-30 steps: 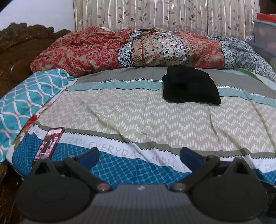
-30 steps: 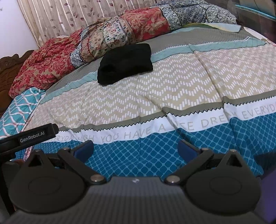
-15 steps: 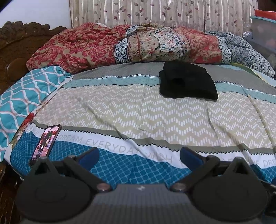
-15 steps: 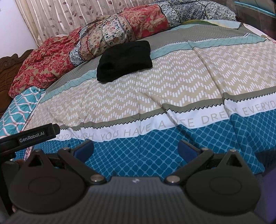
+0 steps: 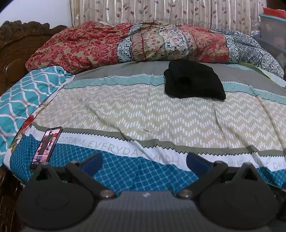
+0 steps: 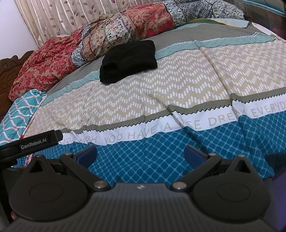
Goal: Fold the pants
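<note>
Nearest the cameras, the left gripper is held with its blue-padded fingers spread wide apart and nothing between them, above the blue lattice band at the near edge of the bed. The right gripper is likewise held with its fingers set far apart and empty, over the same blue band; in the right wrist view a black bar lettered "GenRobot.AI" is seen at the left, just beside that gripper. A phone with a lit screen is laid on the bedspread near the left edge of the bed, just beyond the left finger of the left gripper. Past the blue band, a white strip printed with grey words is crossed by a zigzag border, and a broad beige band of white chevron marks is spread beyond it, lightly creased. A teal-and-white patterned cloth is seen at the left side of the bed. Farther on, the black pants are found folded into a compact bundle, lying on the pale teal and grey bands at the far part of the bedspread, well apart from both grippers. Behind the pants, a red and floral quilt is heaped along the far side, with a carved wooden headboard at the left and a leaf-printed curtain hung behind.
</note>
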Tool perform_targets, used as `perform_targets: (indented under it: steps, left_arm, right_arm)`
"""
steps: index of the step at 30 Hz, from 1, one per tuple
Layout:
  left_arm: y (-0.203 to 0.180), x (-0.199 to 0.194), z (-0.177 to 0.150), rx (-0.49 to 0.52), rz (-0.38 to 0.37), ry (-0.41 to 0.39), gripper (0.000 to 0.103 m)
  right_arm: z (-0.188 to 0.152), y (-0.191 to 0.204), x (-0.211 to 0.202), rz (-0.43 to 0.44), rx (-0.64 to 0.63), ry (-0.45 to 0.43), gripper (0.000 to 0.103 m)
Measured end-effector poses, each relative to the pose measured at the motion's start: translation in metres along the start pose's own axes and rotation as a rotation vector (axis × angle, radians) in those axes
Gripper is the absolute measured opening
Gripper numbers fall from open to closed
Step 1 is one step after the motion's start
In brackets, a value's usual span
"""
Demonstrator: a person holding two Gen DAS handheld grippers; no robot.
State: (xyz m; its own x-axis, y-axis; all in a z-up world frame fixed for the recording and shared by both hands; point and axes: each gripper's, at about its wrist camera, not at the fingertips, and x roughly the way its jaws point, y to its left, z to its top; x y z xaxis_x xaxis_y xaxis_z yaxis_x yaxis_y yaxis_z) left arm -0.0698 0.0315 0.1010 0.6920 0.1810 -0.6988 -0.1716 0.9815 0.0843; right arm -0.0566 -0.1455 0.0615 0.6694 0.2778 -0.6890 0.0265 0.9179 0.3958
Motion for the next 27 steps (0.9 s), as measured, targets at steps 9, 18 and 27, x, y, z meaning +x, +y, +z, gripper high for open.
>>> perform_targets:
  steps: [9, 18, 27]
  left_arm:
    - [0.002, 0.003, 0.001, -0.004, 0.017, 0.020, 0.103]
    - [-0.002, 0.009, -0.002, 0.005, -0.015, 0.067, 0.103]
    - [0.003, 0.020, -0.005, -0.028, -0.015, 0.137, 0.103]
  right_arm:
    - [0.001, 0.000, 0.001, 0.000, -0.001, 0.002, 0.103]
    - [0.002, -0.001, 0.002, -0.002, -0.004, -0.001, 0.103]
    - [0.003, -0.002, 0.002, -0.001, -0.005, -0.003, 0.103]
